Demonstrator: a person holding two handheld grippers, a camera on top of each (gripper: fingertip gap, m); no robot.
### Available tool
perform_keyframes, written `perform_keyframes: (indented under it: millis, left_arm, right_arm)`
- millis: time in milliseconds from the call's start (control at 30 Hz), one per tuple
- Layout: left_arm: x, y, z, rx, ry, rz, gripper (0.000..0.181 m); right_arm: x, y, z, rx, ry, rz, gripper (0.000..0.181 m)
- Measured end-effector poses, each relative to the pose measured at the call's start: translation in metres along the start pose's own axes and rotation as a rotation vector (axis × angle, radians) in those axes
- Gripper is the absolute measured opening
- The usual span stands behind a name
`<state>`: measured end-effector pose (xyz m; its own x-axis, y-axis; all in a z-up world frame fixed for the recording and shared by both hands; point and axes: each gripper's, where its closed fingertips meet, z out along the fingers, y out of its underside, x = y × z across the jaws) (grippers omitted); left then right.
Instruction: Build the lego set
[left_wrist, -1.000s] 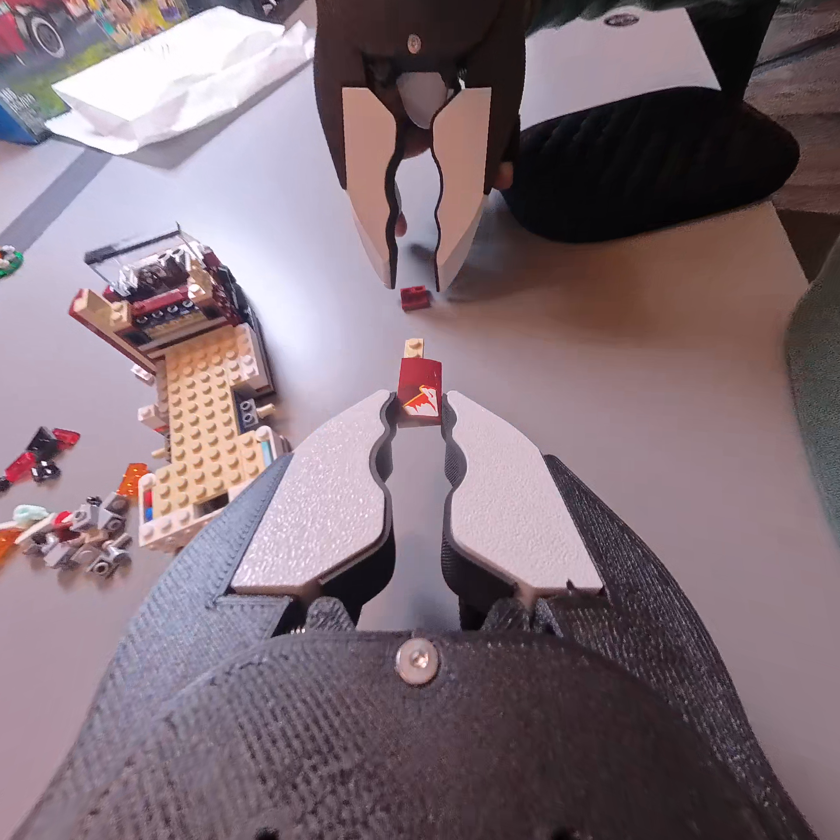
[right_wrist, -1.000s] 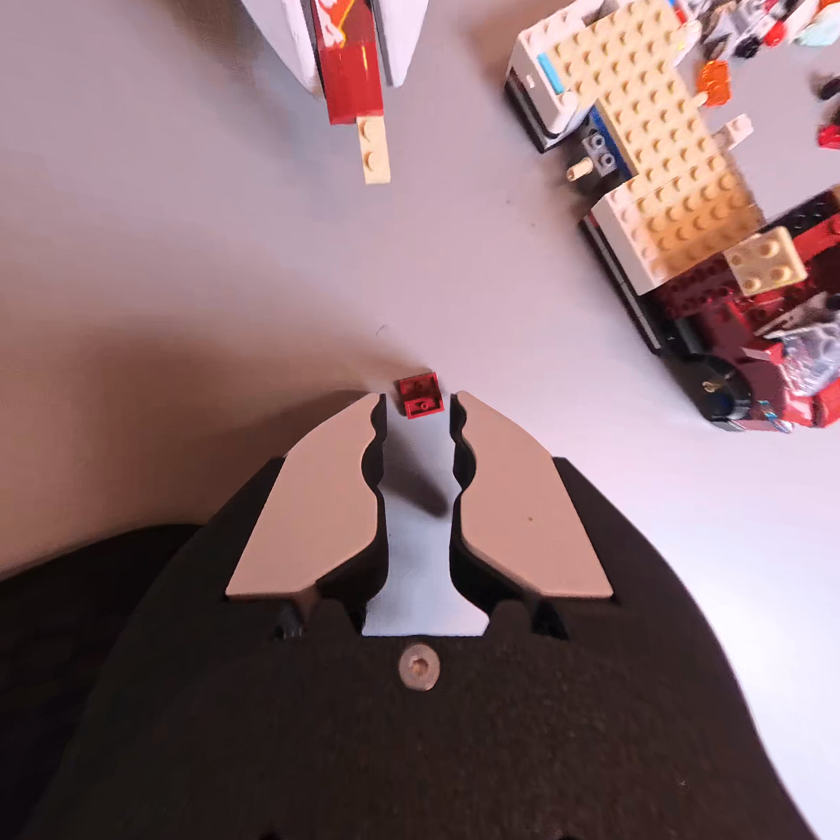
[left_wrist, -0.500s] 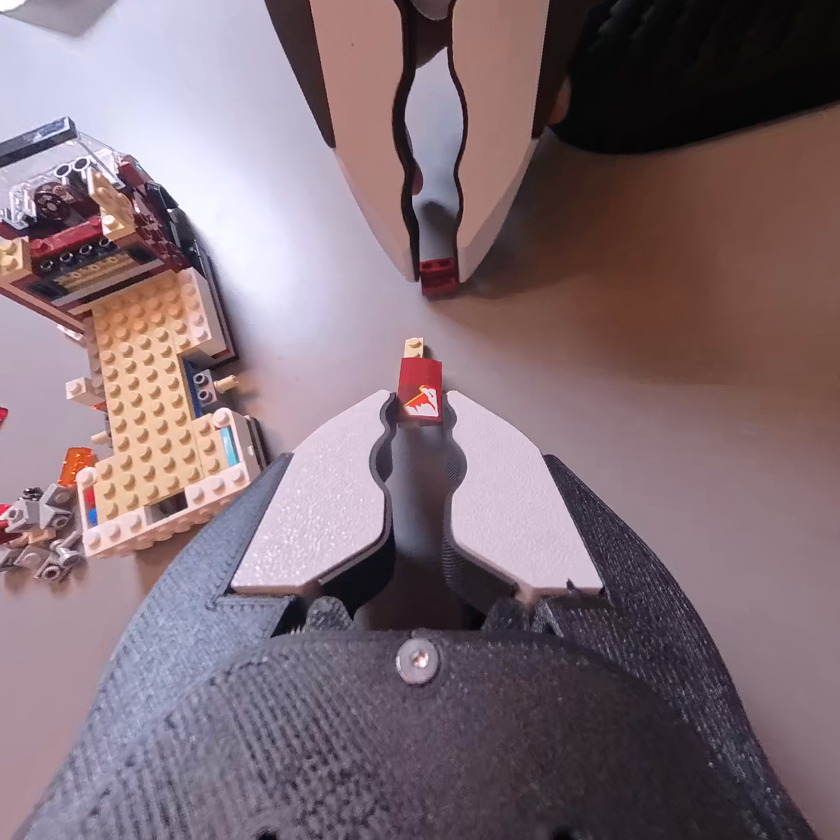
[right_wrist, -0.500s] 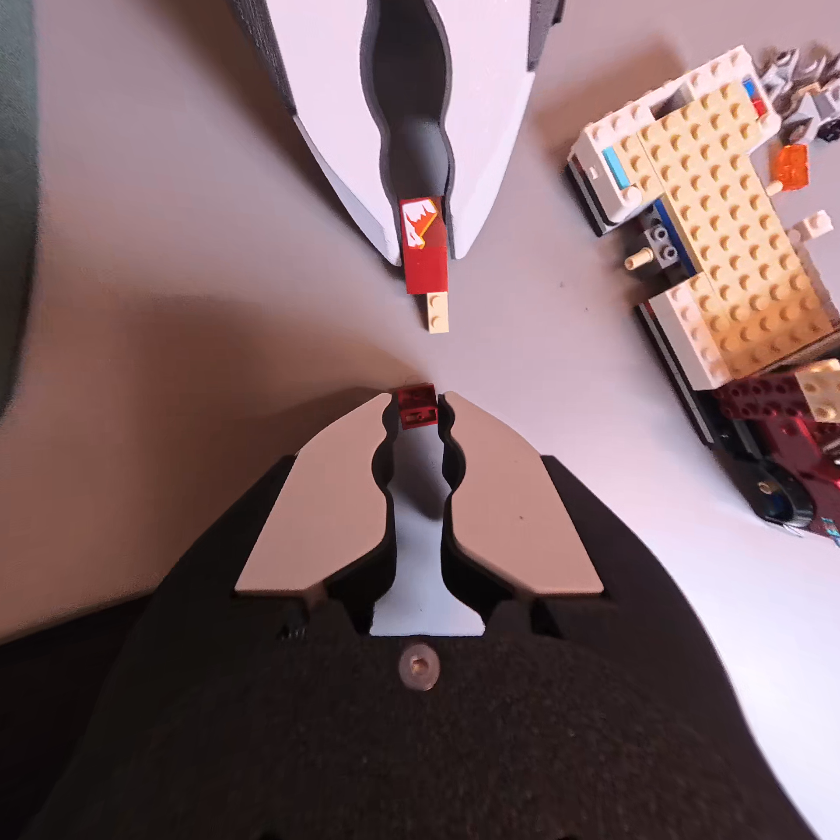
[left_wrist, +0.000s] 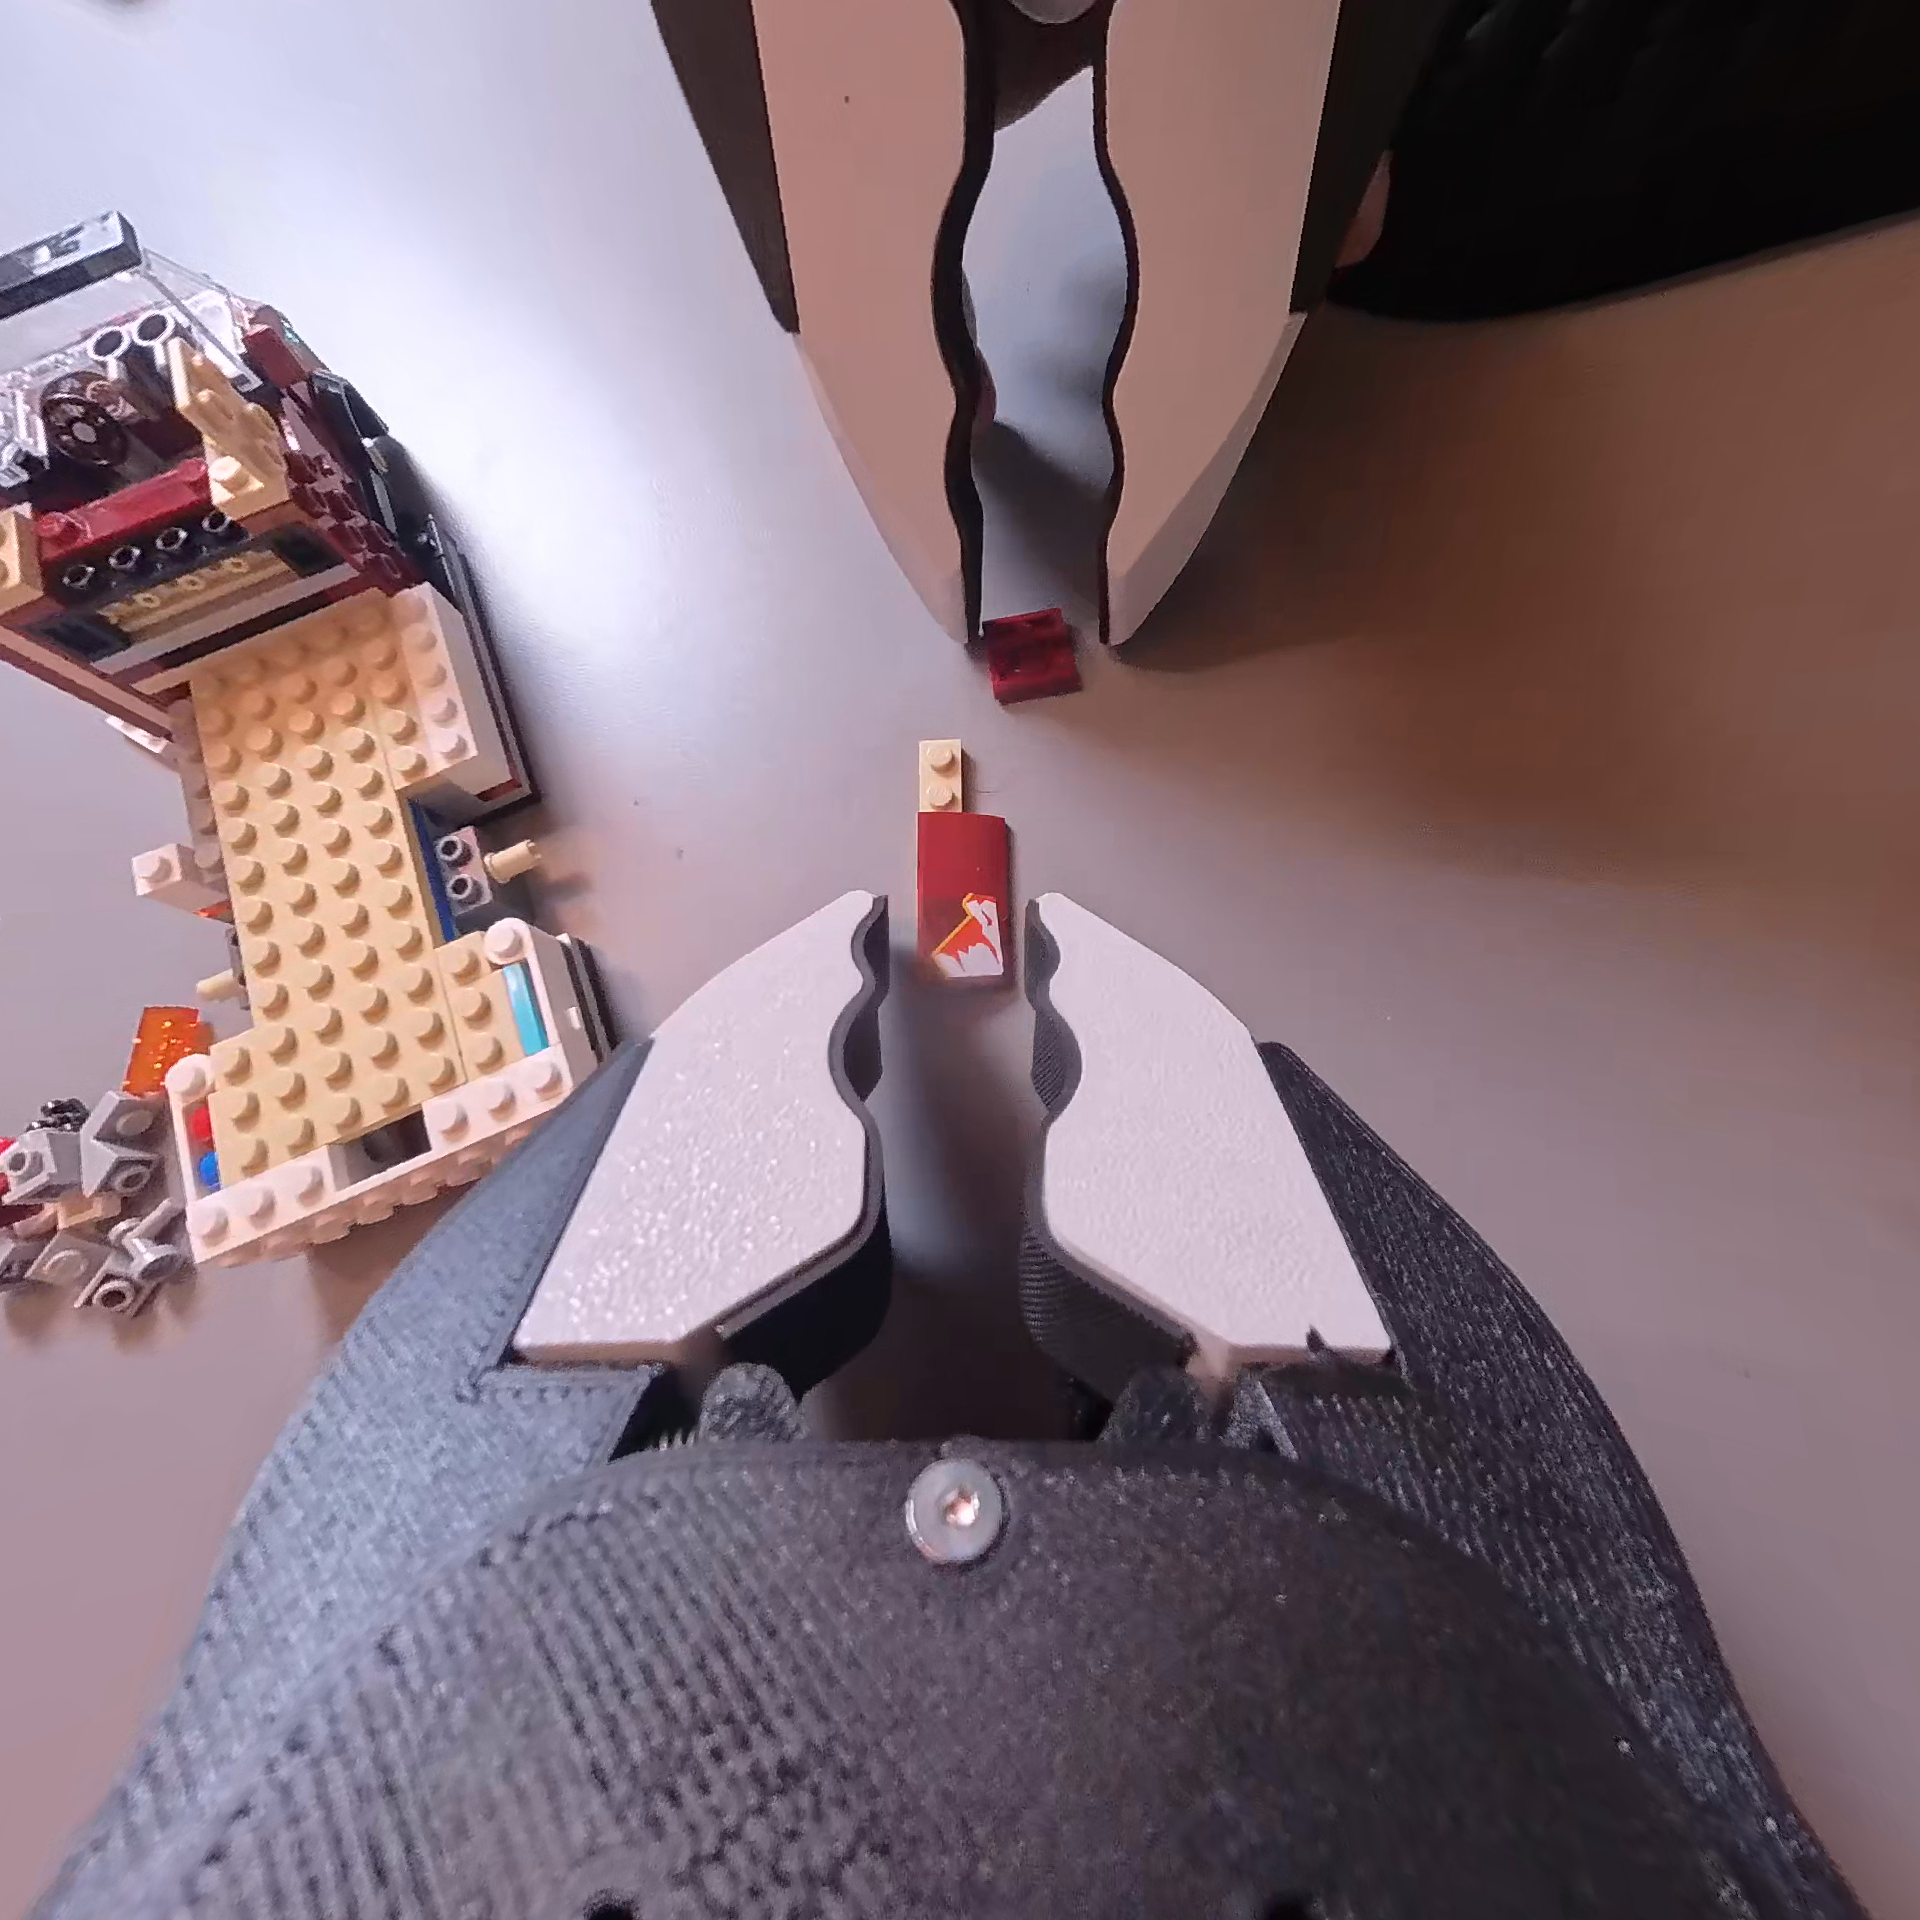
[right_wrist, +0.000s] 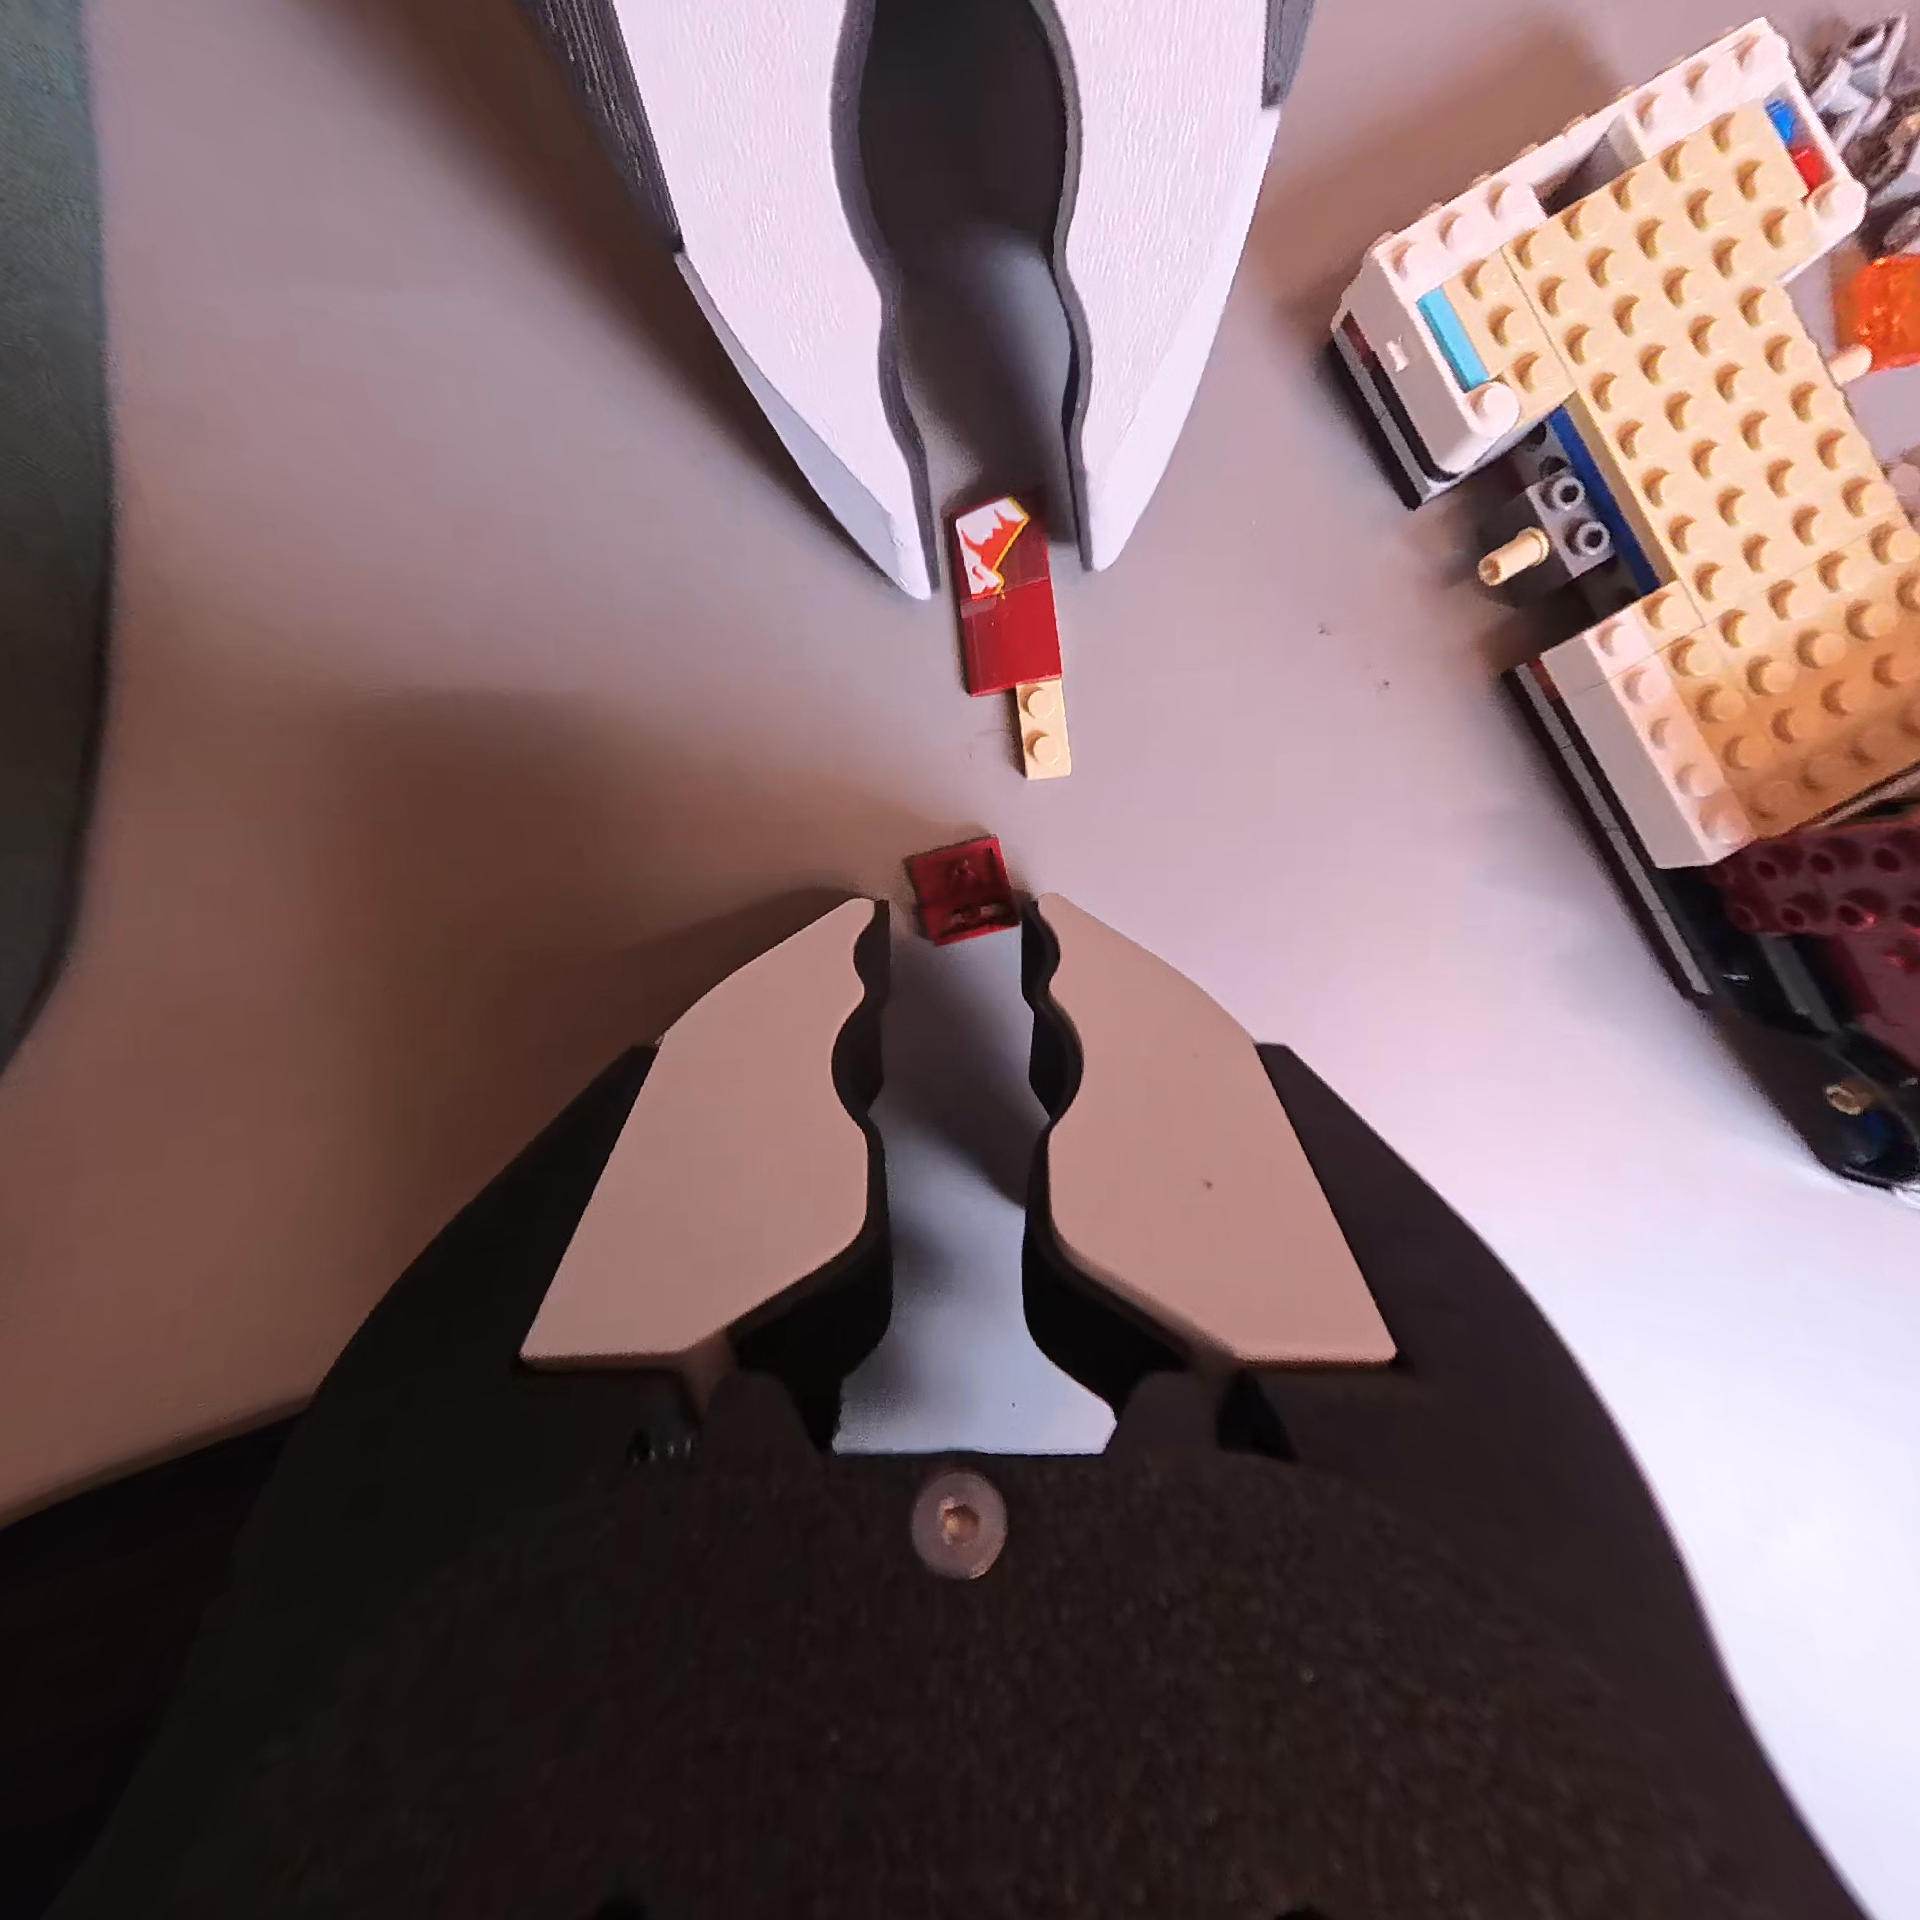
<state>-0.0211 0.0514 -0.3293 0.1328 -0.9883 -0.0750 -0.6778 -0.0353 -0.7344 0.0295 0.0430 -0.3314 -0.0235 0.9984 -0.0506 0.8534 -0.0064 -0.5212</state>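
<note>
Two open grippers, left gripper (left_wrist: 956, 914) and right gripper (right_wrist: 956, 914); two loose red pieces (left_wrist: 964, 909) (right_wrist: 961, 894).

Grey table (left_wrist: 1455, 935) bears tan build (left_wrist: 332, 914), red slope (left_wrist: 964, 899), red brick (left_wrist: 1031, 657)

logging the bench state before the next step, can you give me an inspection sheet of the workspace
surface: grey table, bare between the pieces.
job's things: red printed piece on a tan plate lies between the left gripper's tips; small dark red piece lies at the right gripper's tips; half-built tan and dark red model off to the side.
clutter: loose grey bits and an orange piece beside the model.
grippers: left gripper open; right gripper open; neither clamps its piece.
cables: nothing seen.
surroundings: dark cushion past the table edge.
</note>
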Motion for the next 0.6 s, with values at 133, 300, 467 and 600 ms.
perform_keyframes:
  millis: [133, 300, 467, 600]
  left_arm:
    - [-0.003, -0.003, -0.005, 0.032, -0.014, -0.009, 0.026]
    - [-0.001, 0.004, -0.002, -0.011, 0.018, -0.026, 0.027]
    - [-0.006, 0.001, -0.002, -0.026, -0.033, 0.012, 0.016]
    - [-0.018, -0.011, -0.014, 0.054, -0.091, -0.006, 0.016]
  right_arm:
    - [0.003, 0.001, 0.000, 0.018, 0.038, 0.012, 0.017]
    - [-0.002, 0.000, -0.001, 0.021, 0.056, 0.007, 0.017]
    - [-0.006, -0.002, -0.005, 0.046, 0.068, 0.027, 0.017]
    - [-0.007, -0.004, -0.006, 0.065, 0.080, 0.035, 0.017]
